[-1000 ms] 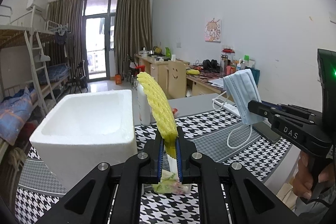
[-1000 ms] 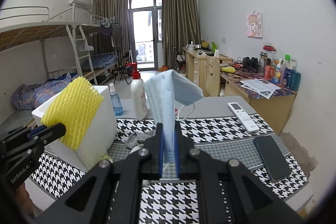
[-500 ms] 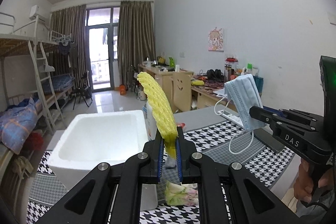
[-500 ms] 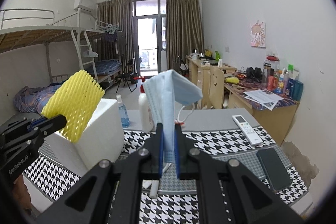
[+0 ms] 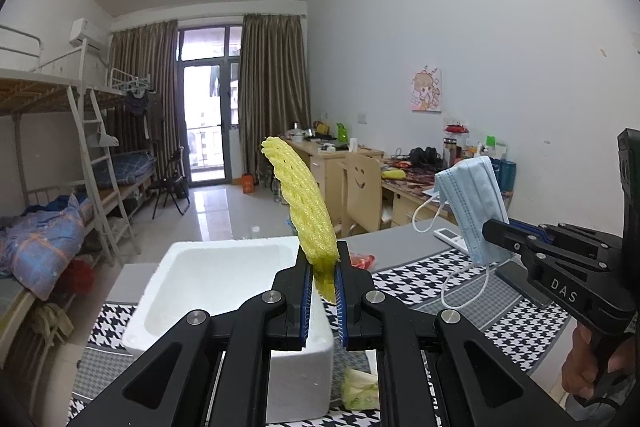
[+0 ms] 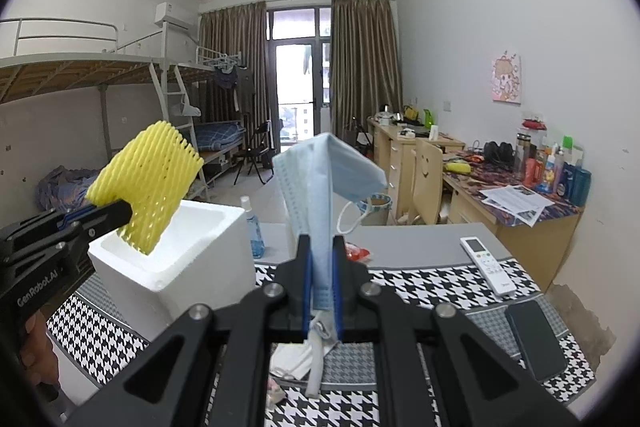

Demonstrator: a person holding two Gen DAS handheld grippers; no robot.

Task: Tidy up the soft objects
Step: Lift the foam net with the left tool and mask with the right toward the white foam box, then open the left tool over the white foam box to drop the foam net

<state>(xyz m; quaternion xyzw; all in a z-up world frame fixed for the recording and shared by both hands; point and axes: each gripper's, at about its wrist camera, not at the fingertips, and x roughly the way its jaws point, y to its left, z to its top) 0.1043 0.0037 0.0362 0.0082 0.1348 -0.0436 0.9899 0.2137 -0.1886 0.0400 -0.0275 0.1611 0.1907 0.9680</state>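
My left gripper (image 5: 323, 269) is shut on a yellow foam net sleeve (image 5: 304, 203), which stands up from the jaws above the near rim of a white foam box (image 5: 208, 291). In the right wrist view that yellow foam net sleeve (image 6: 150, 183) hangs over the white foam box (image 6: 188, 239), pinched by the left gripper (image 6: 120, 213). My right gripper (image 6: 321, 267) is shut on a light blue face mask (image 6: 316, 183), held upright with an ear loop dangling. From the left wrist camera the face mask (image 5: 474, 199) shows at right, clamped in the right gripper (image 5: 494, 231).
The table wears a houndstooth cloth (image 6: 420, 279). On it lie a white remote (image 6: 486, 265), a black phone (image 6: 534, 339), a red packet (image 6: 356, 251), a blue spray bottle (image 6: 252, 231) and crumpled soft items (image 5: 360, 387) under the grippers. A cluttered desk (image 6: 516, 195) runs along the right wall.
Both grippers have risen with their loads still pinched. The foam box and table now sit lower in both views, and the box's inside shows more from the left wrist.
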